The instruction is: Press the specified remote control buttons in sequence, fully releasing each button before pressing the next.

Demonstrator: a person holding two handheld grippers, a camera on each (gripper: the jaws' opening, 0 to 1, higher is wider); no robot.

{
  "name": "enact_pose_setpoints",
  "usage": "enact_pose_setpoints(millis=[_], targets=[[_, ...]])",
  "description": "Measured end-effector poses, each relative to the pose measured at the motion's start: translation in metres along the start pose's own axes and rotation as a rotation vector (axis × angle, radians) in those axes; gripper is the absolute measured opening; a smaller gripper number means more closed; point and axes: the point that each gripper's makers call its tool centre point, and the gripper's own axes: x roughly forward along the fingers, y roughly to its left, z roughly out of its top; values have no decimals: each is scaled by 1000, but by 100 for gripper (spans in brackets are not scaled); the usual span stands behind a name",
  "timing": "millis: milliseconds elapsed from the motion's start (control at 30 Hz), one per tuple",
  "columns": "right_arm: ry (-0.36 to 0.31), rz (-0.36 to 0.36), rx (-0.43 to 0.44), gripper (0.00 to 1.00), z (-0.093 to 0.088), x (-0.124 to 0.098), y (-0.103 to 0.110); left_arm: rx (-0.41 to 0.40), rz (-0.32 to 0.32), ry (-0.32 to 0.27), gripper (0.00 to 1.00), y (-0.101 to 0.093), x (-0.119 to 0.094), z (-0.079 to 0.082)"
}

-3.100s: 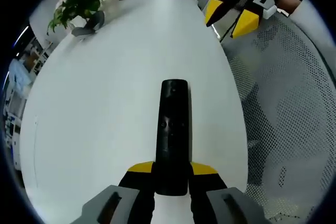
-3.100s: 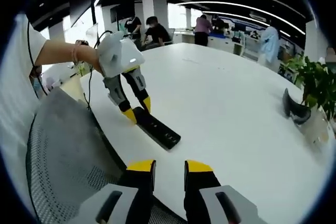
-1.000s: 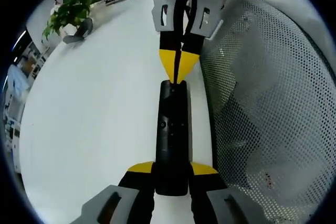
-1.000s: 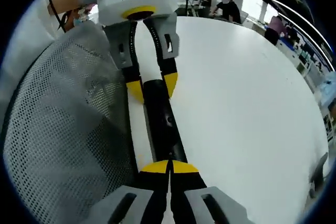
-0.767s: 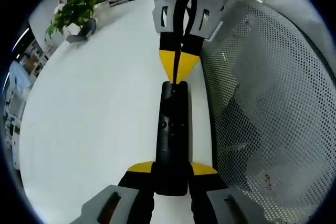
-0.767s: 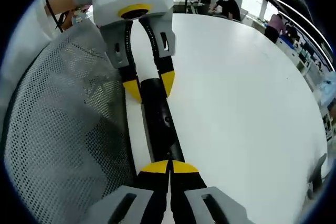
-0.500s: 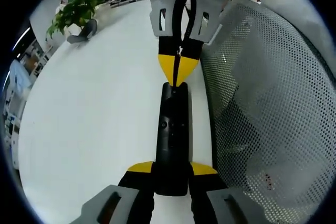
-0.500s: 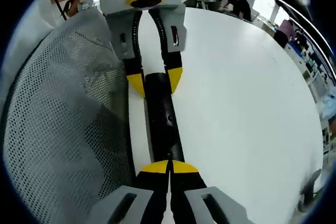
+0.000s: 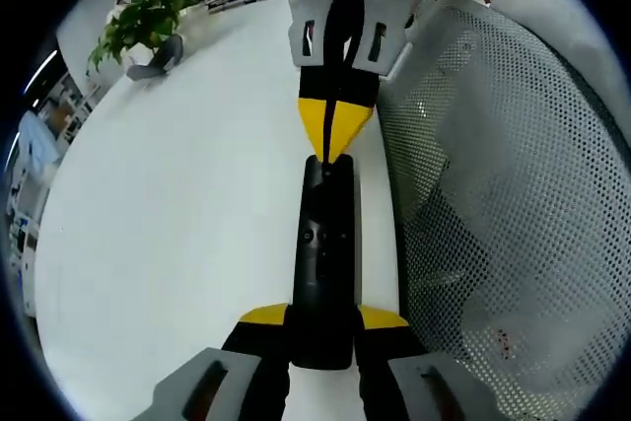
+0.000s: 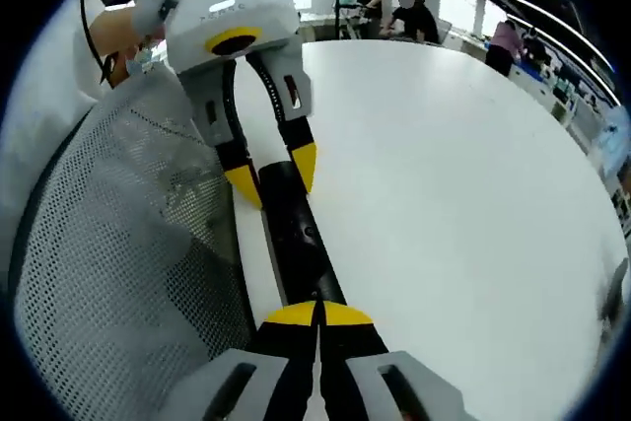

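Where chair mesh [image 9: 493, 204] ends, white table [image 9: 177, 204], office behind

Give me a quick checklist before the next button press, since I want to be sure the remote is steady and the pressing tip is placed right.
1. Remote control held by the left gripper: ok, its near end sits clamped between the yellow tips.
2. Right gripper shut into one pressing point: ok, its tips meet.
3. Pressing tip at the remote's far end: ok, in the left gripper view it meets that end.
4. Button fully released: cannot tell, the tip covers the contact.
5. Remote lying on the white table: ok, flat, close to the edge by the mesh chair.
6. Which button lies under the tip: cannot tell, too small.
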Motion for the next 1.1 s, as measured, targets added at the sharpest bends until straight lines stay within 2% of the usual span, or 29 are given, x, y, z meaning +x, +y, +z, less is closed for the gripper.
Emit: enact_pose_setpoints(millis=[67, 133, 167, 200, 233, 267, 333, 400, 533, 600, 633, 867, 933, 967, 1100], targets=[[-18, -16, -20, 0, 5, 2, 0, -15, 2, -5, 24, 0, 0, 0], [-21, -1, -33, 0, 11, 5, 5, -17, 5, 2, 24, 0, 0, 0], [-13, 16, -39, 0, 11, 7, 8, -18, 5, 6, 24, 0, 0, 0], [27, 34, -61, 0, 7, 10, 12, -24, 6, 14, 24, 0, 0, 0], [31, 3, -98, 0, 8, 9, 8, -23, 6, 19, 24, 0, 1, 0], [79, -5, -116, 0, 4, 7, 9, -17, 5, 24, 24, -1, 1, 1], [113, -44, -143, 0, 3, 5, 6, -10, 4, 33, 24, -1, 1, 1], [105, -34, -159, 0, 4, 7, 10, -5, 4, 56, 24, -1, 1, 1], [113, -35, -130, 0, 5, 7, 7, 1, 3, 91, 24, -1, 1, 1], [137, -47, -139, 0, 5, 6, 7, -2, 4, 102, 24, -1, 1, 1], [165, -80, -156, 0, 3, 5, 1, -3, 6, 106, 24, -1, 1, 0], [141, -33, -139, 0, 8, 4, 6, -13, 8, 99, 24, 0, 0, 0], [141, -37, -149, 0, 8, 6, 7, -13, 7, 96, 24, 0, 0, -1], [167, -35, -170, 0, 4, 8, 7, -13, 6, 94, 24, 0, 0, -1], [155, -44, -169, 0, 7, 10, 4, -13, 7, 90, 24, 1, 0, -1]])
